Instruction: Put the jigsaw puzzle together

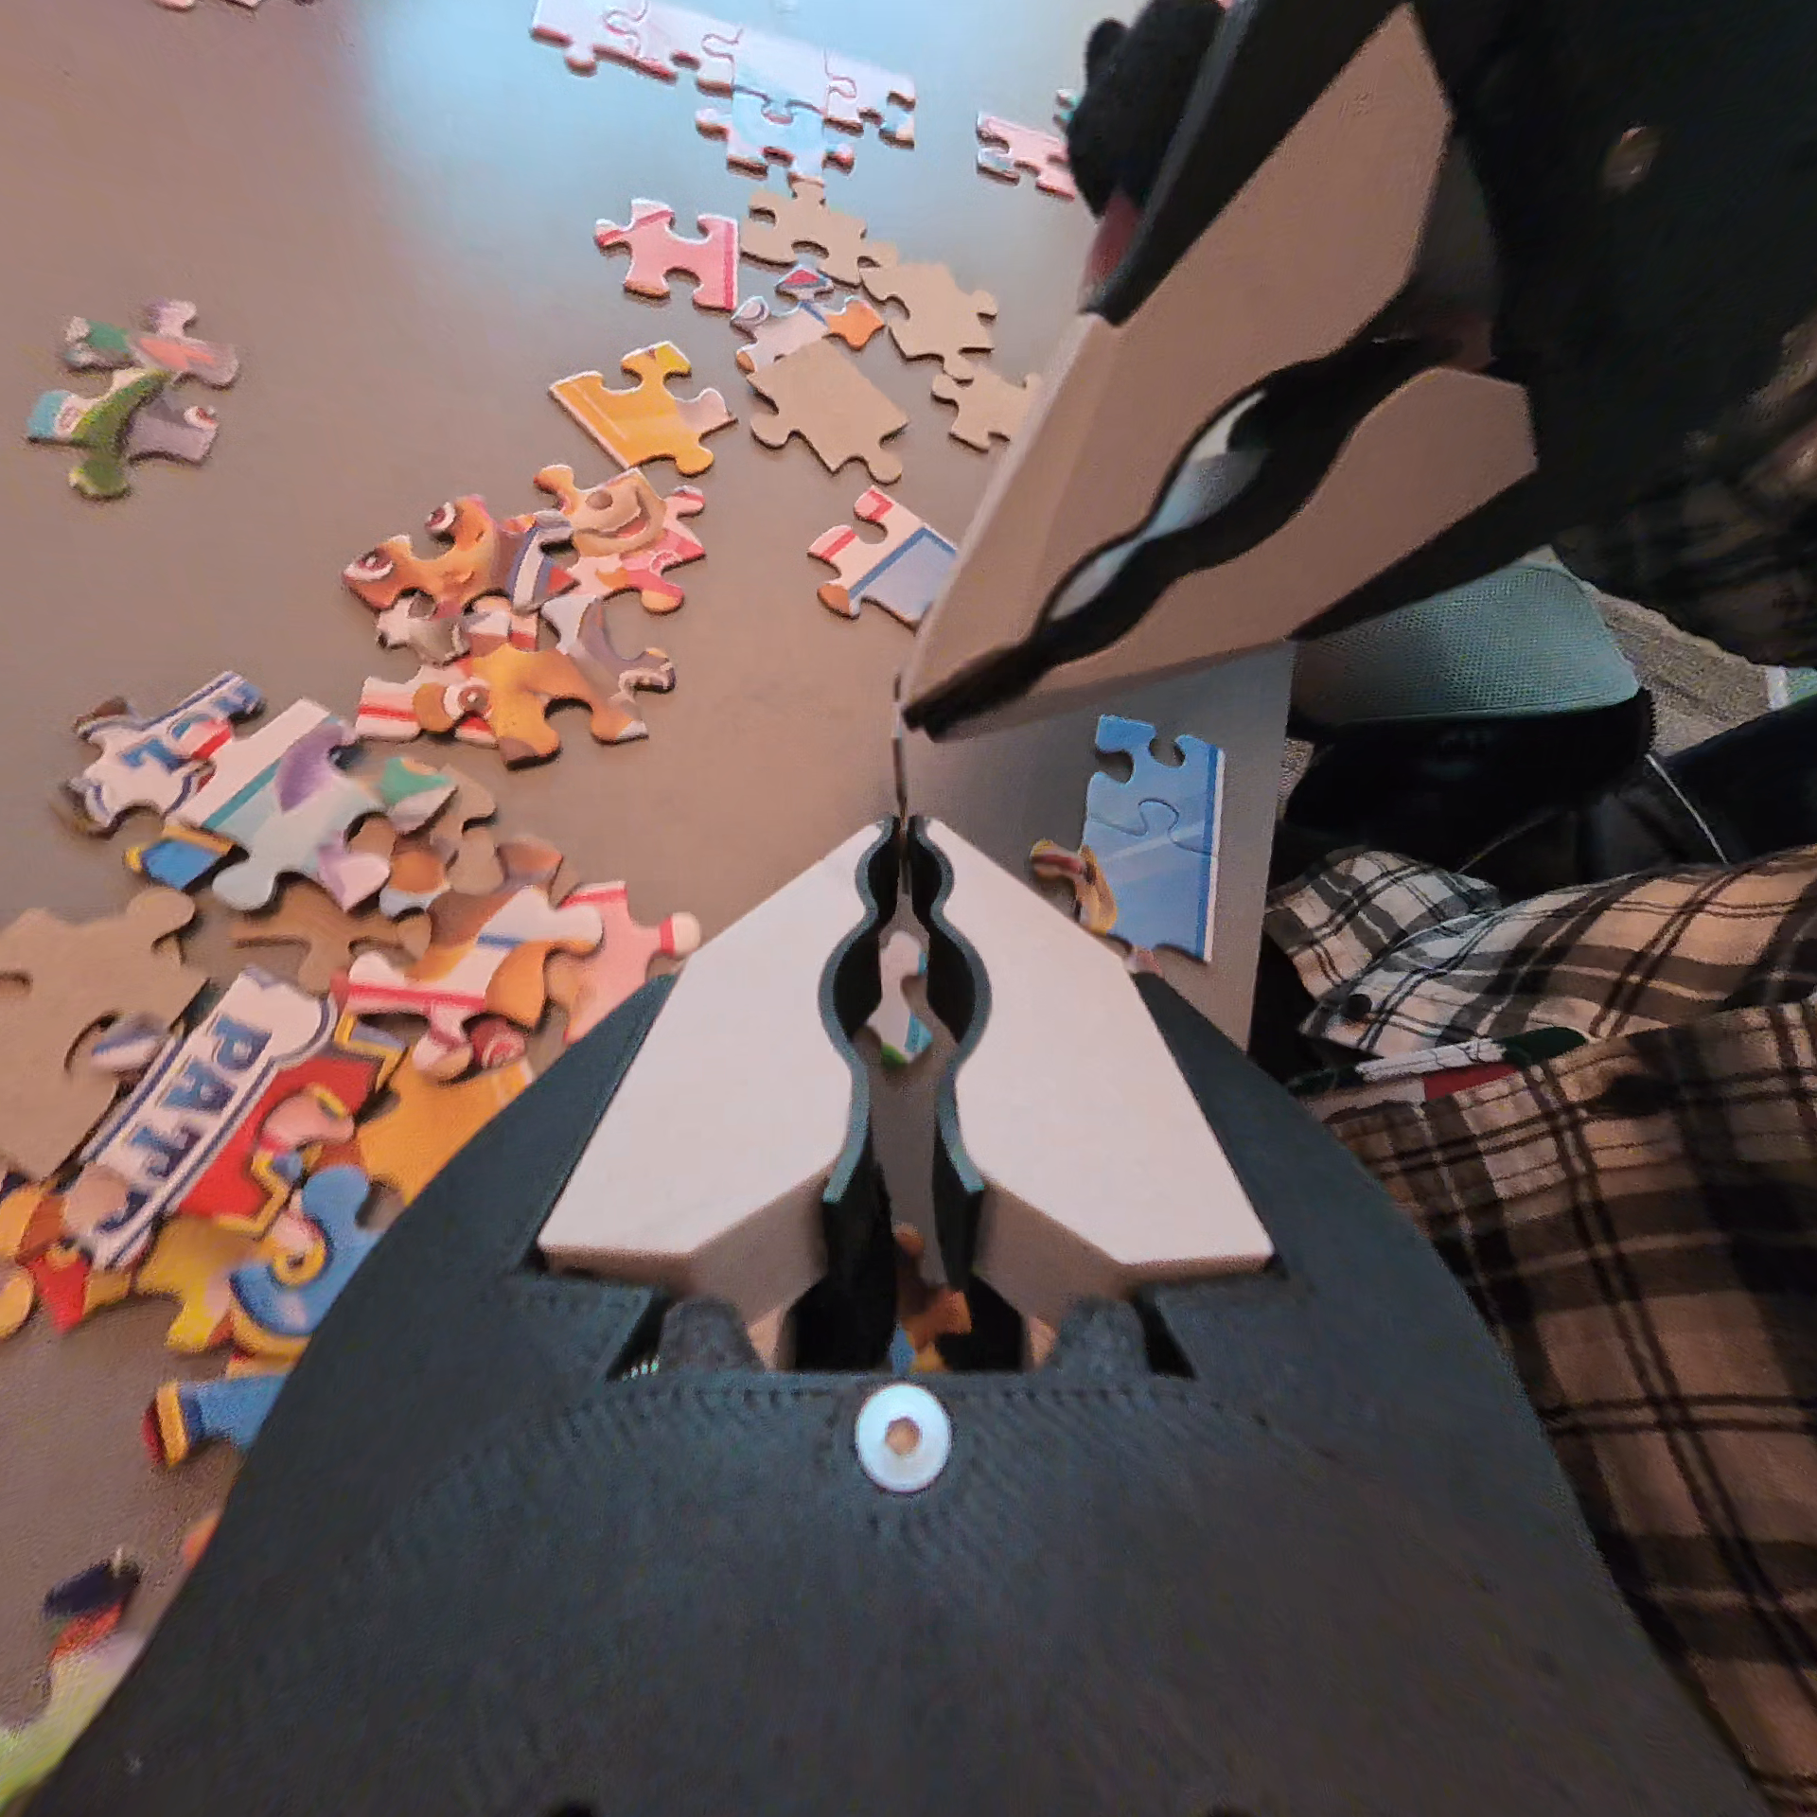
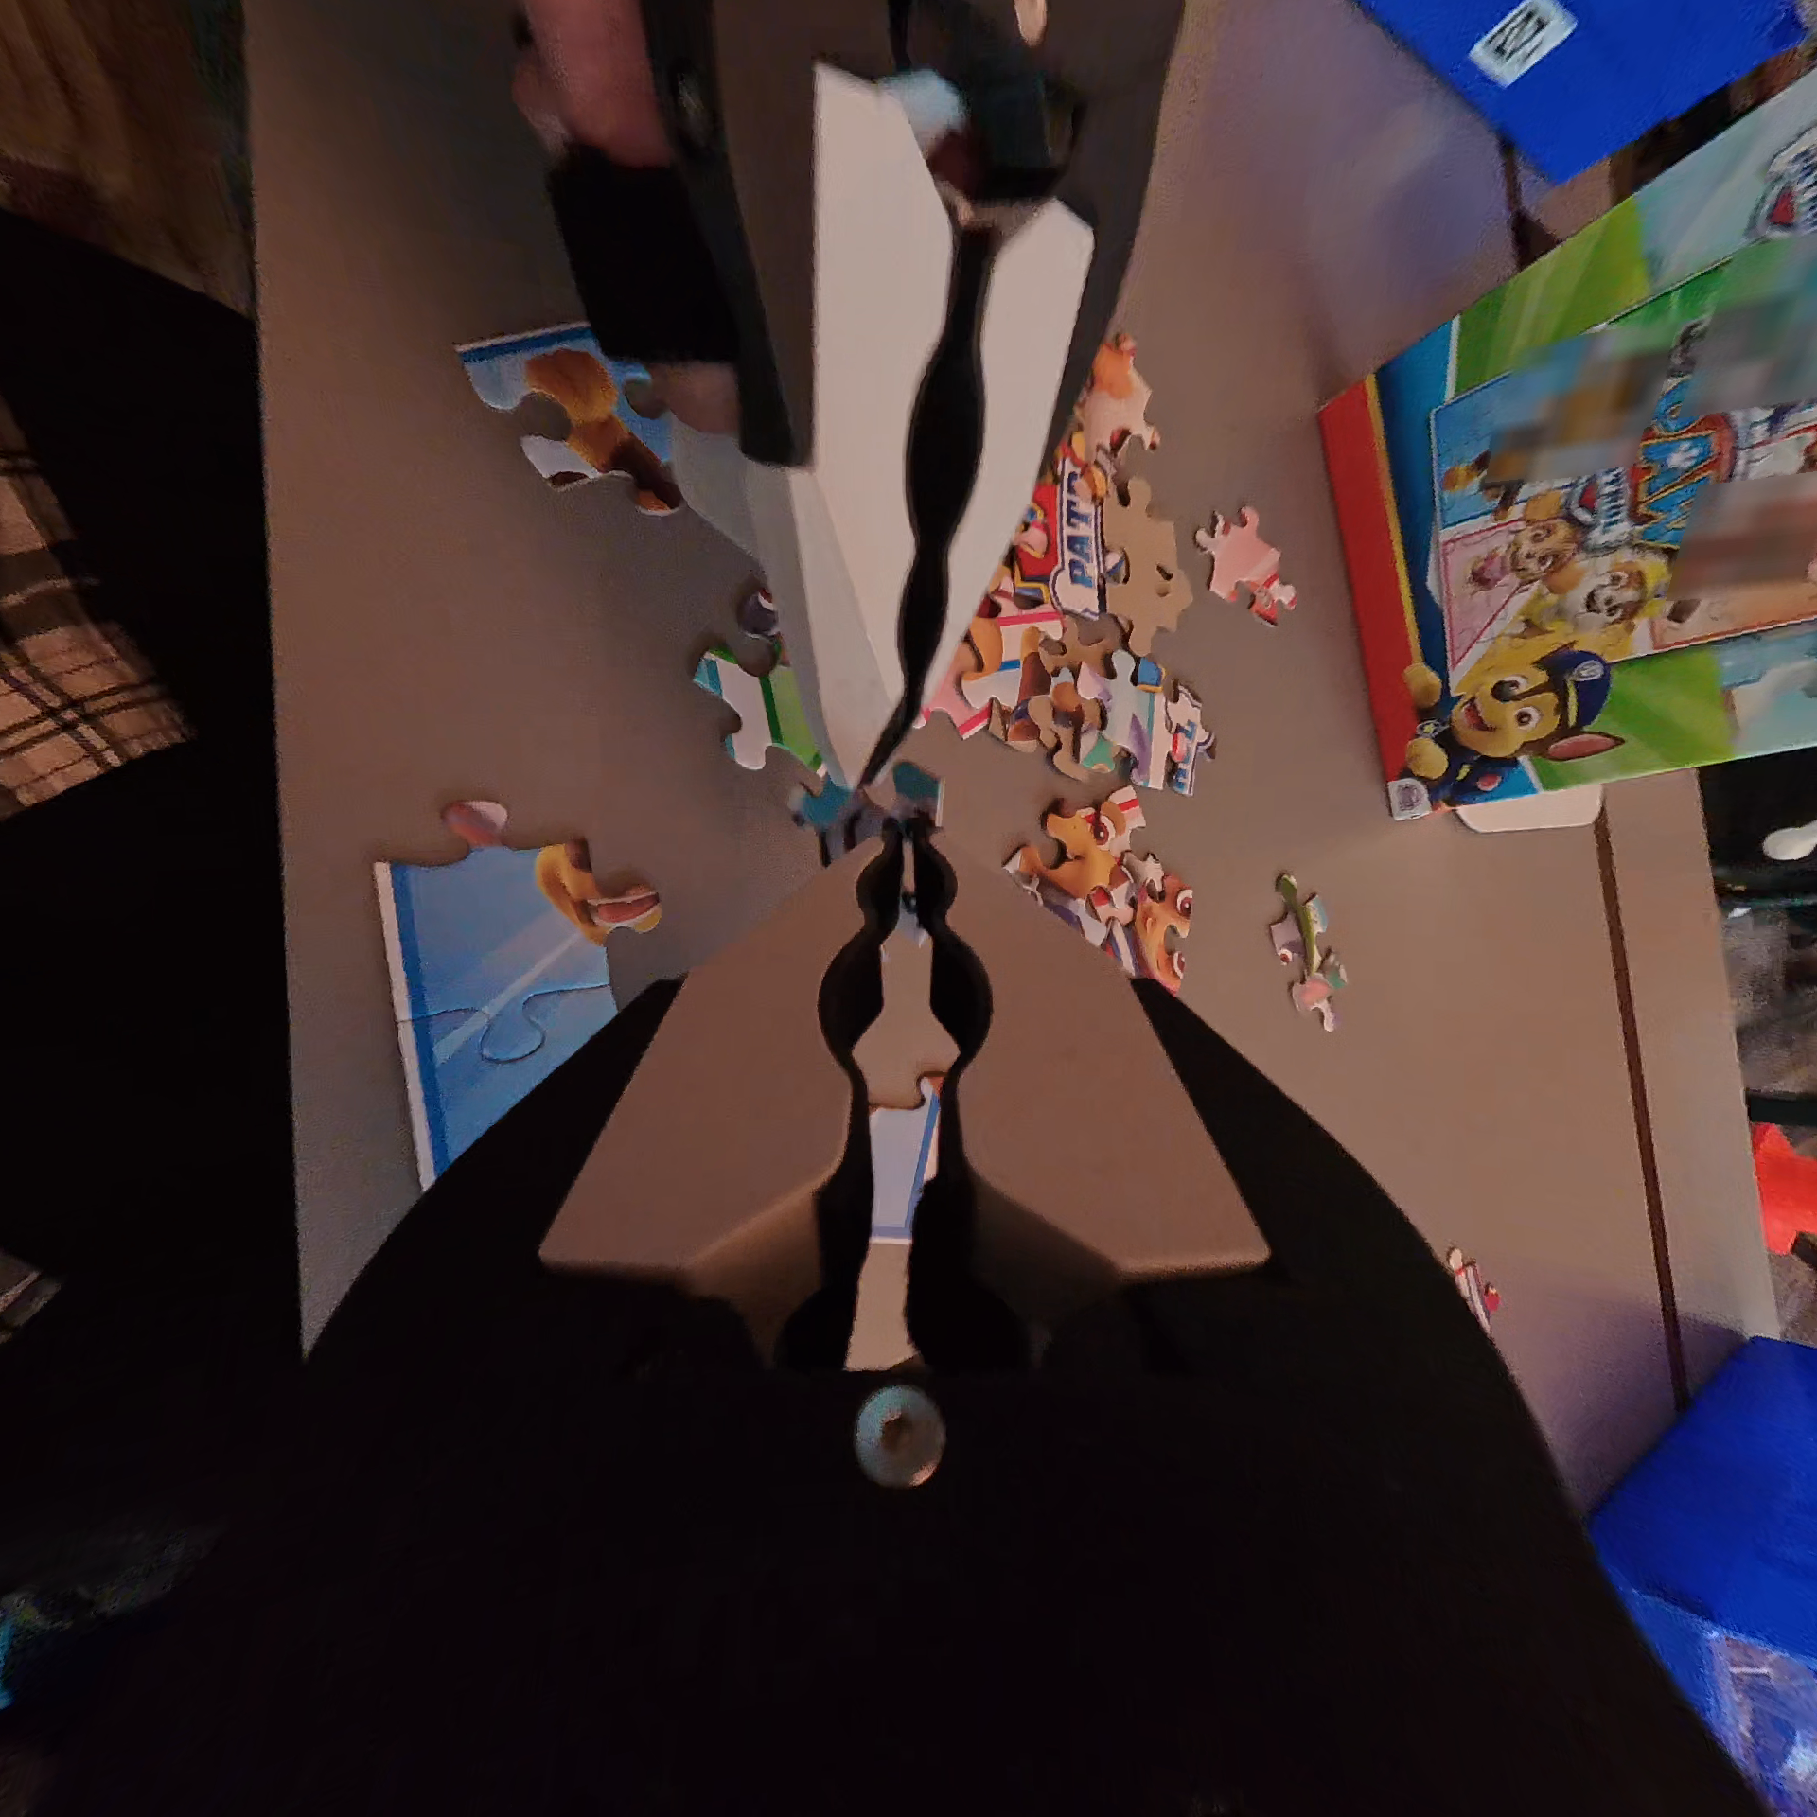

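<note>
left gripper (image 1: 900,836) pinched on a puzzle piece (image 1: 897,777), edge-on | right gripper (image 2: 900,836) clamps the same piece (image 2: 865,811), tip to tip | held above table (image 1: 393,246) | joined blue section (image 2: 492,993) nearest, right side

Your right gripper (image 2: 903,836) sits at centre, jaws pinched on a small puzzle piece (image 2: 865,811) that also meets the tip of the left gripper (image 2: 890,752) reaching in from twelve o'clock, jaws closed there too. At nine o'clock lies a joined blue section (image 2: 492,983) on the table (image 2: 413,639). A loose pile of pieces (image 2: 1082,639) spreads toward two o'clock. The puzzle box (image 2: 1593,551) lies at three o'clock.
</note>
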Demonstrator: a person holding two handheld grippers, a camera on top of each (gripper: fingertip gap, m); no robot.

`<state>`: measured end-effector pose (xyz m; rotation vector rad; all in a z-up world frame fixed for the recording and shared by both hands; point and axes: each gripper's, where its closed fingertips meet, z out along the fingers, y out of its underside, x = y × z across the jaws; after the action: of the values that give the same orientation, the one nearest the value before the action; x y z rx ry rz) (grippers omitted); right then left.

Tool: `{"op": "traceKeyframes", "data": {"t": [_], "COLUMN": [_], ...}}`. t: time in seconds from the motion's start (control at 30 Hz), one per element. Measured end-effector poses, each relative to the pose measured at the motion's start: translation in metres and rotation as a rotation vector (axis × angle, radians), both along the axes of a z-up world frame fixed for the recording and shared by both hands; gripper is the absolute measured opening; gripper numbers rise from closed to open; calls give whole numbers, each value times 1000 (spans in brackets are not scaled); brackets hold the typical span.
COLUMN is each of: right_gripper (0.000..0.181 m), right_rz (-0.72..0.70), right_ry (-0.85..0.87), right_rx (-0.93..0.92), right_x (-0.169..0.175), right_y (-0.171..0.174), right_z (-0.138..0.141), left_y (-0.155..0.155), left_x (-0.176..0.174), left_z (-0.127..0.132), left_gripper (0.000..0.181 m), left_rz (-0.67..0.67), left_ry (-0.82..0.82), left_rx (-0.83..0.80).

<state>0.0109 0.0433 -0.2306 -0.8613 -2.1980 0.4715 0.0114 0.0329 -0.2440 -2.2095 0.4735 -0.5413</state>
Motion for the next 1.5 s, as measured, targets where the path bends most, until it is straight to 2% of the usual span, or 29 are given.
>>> {"op": "traceKeyframes", "data": {"t": [0.07,0.13,0.27,0.43,0.5,0.57,0.63,0.73,0.9,1.0,1.1,1.2,1.37,1.5], "right_gripper": [2,15,27,6,4,1,0,0,0,0,0,2,1,0], "right_rz": [-18,-38,-46,9,55,113,138,138,185,191,201,206,271,309], "right_ry": [-23,-66,-95,-116,-175,-243,-323,-441,-600,-675,-743,-815,-926,-1019], "right_rx": [-22,-138,-322,-523,-607,-643,-636,-602,-644,-625,-577,-509,-412,-316], "right_x": [-7,-8,-14,-42,-51,-60,-70,-84,-99,-109,-116,-121,-123,-123], "right_y": [2,0,-13,-50,-66,-85,-98,-108,-129,-137,-143,-143,-139,-133], "right_z": [-2,-2,3,15,17,15,5,-11,-15,-18,-25,-32,-33,-33], "left_y": [-5,-14,-29,-59,-75,-93,-111,-130,-143,-143,-143,-142,-141,-142], "left_x": [-15,-16,-22,-43,-53,-68,-83,-117,-150,-163,-169,-173,-178,-163], "left_z": [-1,4,17,26,27,21,17,11,7,-5,-18,-29,-28,-16], "left_gripper": [0,1,0,1,0,4,15,17,14,7,0,0,0,8], "left_rz": [60,59,99,192,235,296,344,450,540,563,554,539,533,485], "left_ry": [43,-11,-105,-186,-214,-159,-94,37,121,188,220,237,246,187], "left_rx": [22,32,60,102,116,116,117,114,97,38,-14,-54,-53,-8]}}
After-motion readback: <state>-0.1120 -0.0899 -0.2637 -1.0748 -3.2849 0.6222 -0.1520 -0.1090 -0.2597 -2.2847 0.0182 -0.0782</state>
